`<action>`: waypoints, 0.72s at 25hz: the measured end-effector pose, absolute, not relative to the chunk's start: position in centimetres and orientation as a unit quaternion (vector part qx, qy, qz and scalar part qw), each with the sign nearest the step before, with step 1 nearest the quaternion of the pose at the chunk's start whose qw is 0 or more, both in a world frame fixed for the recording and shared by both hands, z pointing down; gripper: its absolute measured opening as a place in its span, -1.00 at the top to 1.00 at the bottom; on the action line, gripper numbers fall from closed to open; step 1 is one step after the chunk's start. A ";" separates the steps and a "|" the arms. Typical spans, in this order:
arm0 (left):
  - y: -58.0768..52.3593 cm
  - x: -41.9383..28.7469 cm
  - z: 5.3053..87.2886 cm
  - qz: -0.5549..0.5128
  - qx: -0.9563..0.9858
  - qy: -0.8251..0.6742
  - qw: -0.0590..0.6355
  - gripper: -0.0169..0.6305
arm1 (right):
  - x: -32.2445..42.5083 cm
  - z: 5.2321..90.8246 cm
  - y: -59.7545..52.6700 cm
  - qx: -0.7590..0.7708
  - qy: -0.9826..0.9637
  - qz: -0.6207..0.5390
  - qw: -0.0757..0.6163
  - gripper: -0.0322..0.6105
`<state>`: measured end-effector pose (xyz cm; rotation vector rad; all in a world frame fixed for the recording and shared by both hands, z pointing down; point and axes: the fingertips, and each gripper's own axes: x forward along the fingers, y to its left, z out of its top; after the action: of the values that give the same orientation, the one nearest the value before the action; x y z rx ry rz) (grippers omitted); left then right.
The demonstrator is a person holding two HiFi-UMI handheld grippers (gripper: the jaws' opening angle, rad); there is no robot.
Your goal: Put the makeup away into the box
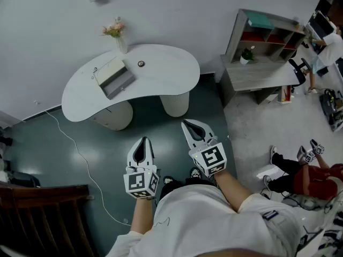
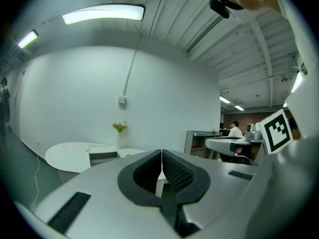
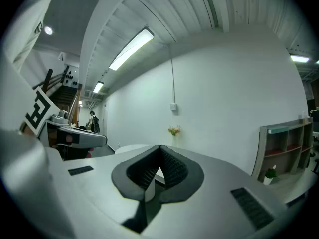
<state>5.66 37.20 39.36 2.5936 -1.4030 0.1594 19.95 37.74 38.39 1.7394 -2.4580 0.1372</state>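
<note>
Wearer: white short-sleeved top (image 1: 203,218), loose, creased at the front.
Hand tools: left gripper (image 1: 143,141) and right gripper (image 1: 185,123), same build. Pale silver-grey shells that taper to a point.
The fingers (image 2: 177,171) are black pads with inner faces ribbed in a fine grid. Their black surround forms a rounded collar set into the shell. 1 narrow black strip lies on each flank of the shell.
Rear of each: a cube (image 1: 141,183), white with black square markers.
</note>
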 end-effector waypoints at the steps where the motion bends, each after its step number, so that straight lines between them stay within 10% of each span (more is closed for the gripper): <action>1: 37.0 5.1 39.1 0.052 0.874 -0.474 0.092 0.88 | 19.3 38.0 37.7 0.574 -0.815 0.041 0.061 0.90; 18: 35.5 -3.1 40.7 0.059 0.878 -0.465 0.096 0.88 | 10.0 39.6 36.0 0.563 -0.820 0.044 0.091 0.90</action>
<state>-3.09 35.50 40.67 2.6016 -1.3777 0.1753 9.96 35.99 39.58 1.6741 -2.4363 0.1301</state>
